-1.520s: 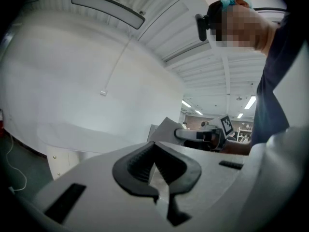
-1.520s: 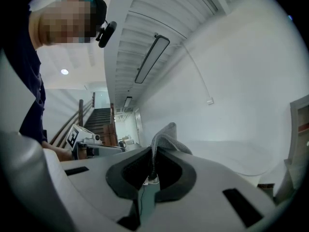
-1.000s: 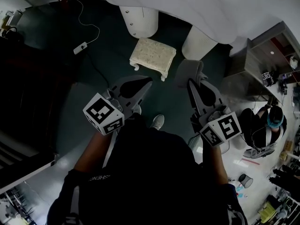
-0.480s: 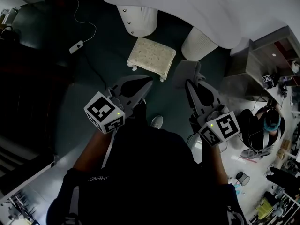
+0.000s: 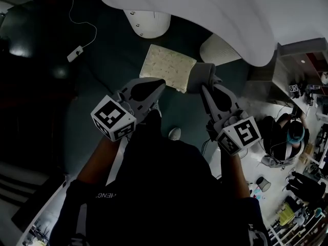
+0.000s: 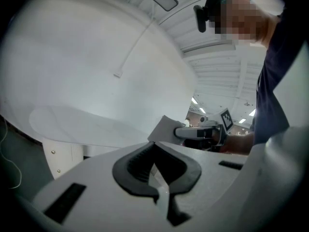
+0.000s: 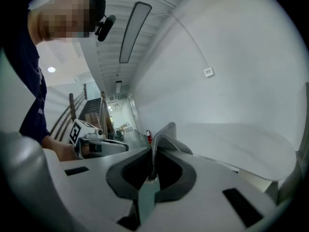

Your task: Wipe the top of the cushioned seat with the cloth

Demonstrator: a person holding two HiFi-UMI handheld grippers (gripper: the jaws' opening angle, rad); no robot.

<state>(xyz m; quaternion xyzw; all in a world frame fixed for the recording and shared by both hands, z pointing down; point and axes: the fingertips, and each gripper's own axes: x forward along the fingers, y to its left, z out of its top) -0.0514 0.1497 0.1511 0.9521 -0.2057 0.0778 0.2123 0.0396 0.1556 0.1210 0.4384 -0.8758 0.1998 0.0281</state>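
Observation:
The cushioned seat (image 5: 165,67), a small cream footstool, stands on the dark floor below the white table. My right gripper (image 5: 207,87) is shut on a grey cloth (image 5: 201,77), which hangs at the seat's right edge. In the right gripper view the cloth (image 7: 167,136) sticks up from between the closed jaws of the right gripper (image 7: 151,172). My left gripper (image 5: 158,84) hovers just in front of the seat's near edge, shut with nothing in it. In the left gripper view the left gripper (image 6: 157,177) points at the table, with the cloth (image 6: 163,129) beyond.
A large white table (image 5: 215,9) overhangs the seat, on two white ribbed pedestals (image 5: 148,22) (image 5: 221,50). A power strip with its cable (image 5: 75,53) lies at the left. A seated person (image 5: 287,137) and shelving (image 5: 300,68) are at the right. My shoe (image 5: 174,133) is below.
Both grippers have moved forward towards the seat. The cloth in the right gripper now reaches the seat's right edge.

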